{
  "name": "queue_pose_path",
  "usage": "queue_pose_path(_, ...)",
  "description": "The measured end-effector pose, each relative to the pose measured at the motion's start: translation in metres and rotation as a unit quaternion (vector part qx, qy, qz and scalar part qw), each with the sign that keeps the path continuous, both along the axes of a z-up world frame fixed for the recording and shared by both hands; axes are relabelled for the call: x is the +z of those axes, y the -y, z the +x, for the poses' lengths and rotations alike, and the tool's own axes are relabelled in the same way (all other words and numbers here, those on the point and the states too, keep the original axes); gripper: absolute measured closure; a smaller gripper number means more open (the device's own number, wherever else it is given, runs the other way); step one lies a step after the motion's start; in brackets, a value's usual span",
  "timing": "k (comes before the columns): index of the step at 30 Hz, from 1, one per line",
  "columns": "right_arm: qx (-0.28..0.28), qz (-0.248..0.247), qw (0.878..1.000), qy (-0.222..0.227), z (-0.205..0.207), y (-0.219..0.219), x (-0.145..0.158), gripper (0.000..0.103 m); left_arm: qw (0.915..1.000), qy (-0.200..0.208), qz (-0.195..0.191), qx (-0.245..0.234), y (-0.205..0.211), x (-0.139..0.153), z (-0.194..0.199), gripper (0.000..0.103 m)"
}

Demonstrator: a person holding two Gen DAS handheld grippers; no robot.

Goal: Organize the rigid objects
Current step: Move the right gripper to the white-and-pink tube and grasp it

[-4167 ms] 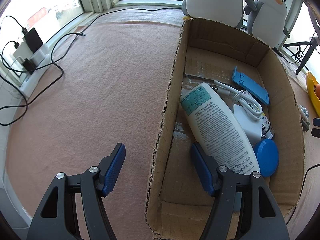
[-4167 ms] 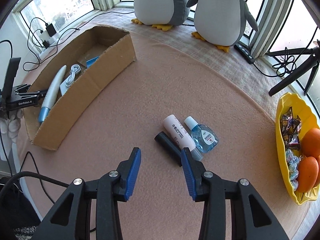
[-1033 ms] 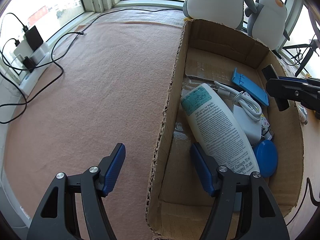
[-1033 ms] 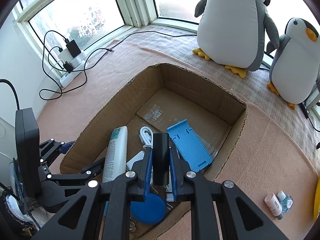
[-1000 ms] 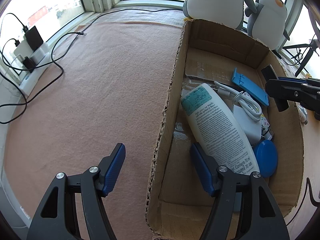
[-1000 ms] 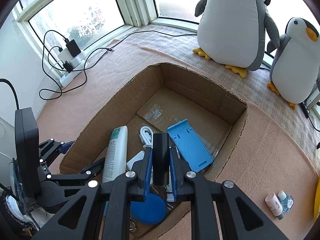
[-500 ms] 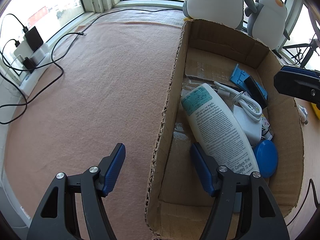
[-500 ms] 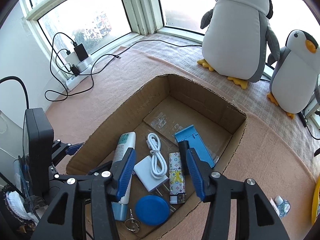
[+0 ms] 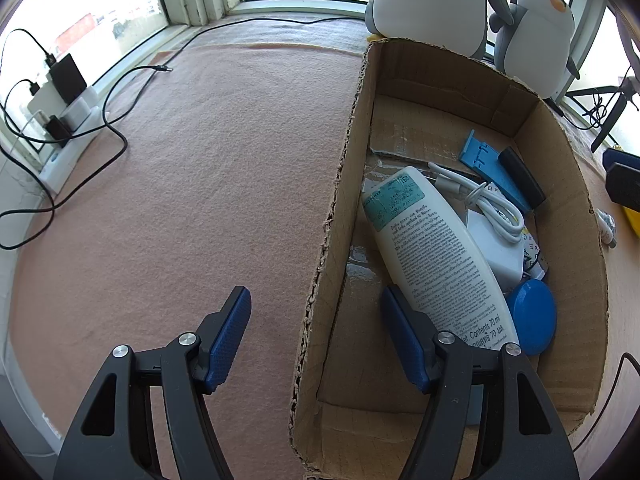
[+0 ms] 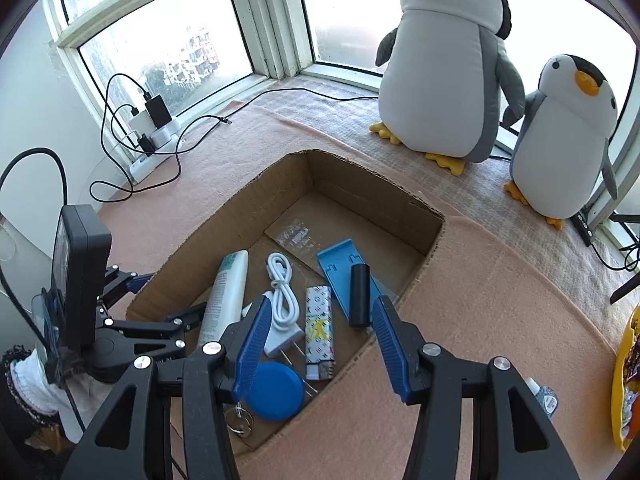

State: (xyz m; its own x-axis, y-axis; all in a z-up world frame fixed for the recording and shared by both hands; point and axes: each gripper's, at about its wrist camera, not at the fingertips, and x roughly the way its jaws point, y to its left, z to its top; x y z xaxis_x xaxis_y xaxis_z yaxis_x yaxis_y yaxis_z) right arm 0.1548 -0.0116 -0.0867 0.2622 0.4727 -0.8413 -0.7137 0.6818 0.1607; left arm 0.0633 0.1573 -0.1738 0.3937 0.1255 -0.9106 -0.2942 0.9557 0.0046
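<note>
A cardboard box [image 10: 430, 248] [image 9: 344, 184] lies on the pink mat. Inside are a white bottle [image 10: 226, 292] [image 9: 436, 256], a white charger with cable [image 10: 282, 300] [image 9: 494, 236], a patterned lighter [image 10: 319, 330], a blue stand [image 10: 338, 276] [image 9: 488, 168], a blue round lid [image 10: 274, 392] [image 9: 532, 316] and a black cylinder [image 10: 359, 294] [image 9: 522, 178] lying on the stand. My right gripper [image 10: 316, 348] is open and empty above the box's near side. My left gripper [image 9: 316, 340] is open, straddling the box's left wall.
Two penguin plush toys [image 10: 448, 72] [image 10: 568, 140] stand behind the box. A power strip with chargers and cables [image 10: 154, 136] [image 9: 60, 120] is by the window. A small clear bottle [image 10: 544, 394] and a yellow bowl [image 10: 624, 380] lie at right. A key ring [image 10: 239, 420] lies in the box.
My right gripper carried the black cylinder over the box, opened and dropped it onto the blue stand. It has since risen and pulled back. My left gripper has stayed still.
</note>
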Motion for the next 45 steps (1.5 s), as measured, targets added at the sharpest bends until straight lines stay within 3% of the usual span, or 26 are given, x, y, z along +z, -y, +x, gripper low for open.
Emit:
queue_pose_path(10,-0.035,-0.045,0.998,-0.004,0.017,0.099,-0.015,0.054,1.0000,0.000,0.000,0.000,0.000,0.000,0.000,0.034)
queue_pose_path(16,-0.041,-0.081,0.996,-0.006,0.029,0.131,-0.028,0.057,1.0000,0.000,0.001,0.000,0.000,-0.001,0.000,0.034)
queue_pose_path(27,-0.039,-0.112,0.992,-0.035,0.048,0.143,-0.052,0.068,1.0000,-0.001,0.001,0.000,0.000,-0.001,0.000,0.034)
queue_pose_path(38,-0.031,-0.135,0.989,-0.052,0.056,0.138,-0.071,0.070,1.0000,0.000,0.001,0.000,0.000,-0.002,0.001,0.034)
queue_pose_path(45,-0.034,-0.145,0.987,-0.066,0.062,0.137,-0.078,0.076,1.0000,-0.001,0.001,0.000,0.000,-0.002,0.001,0.034)
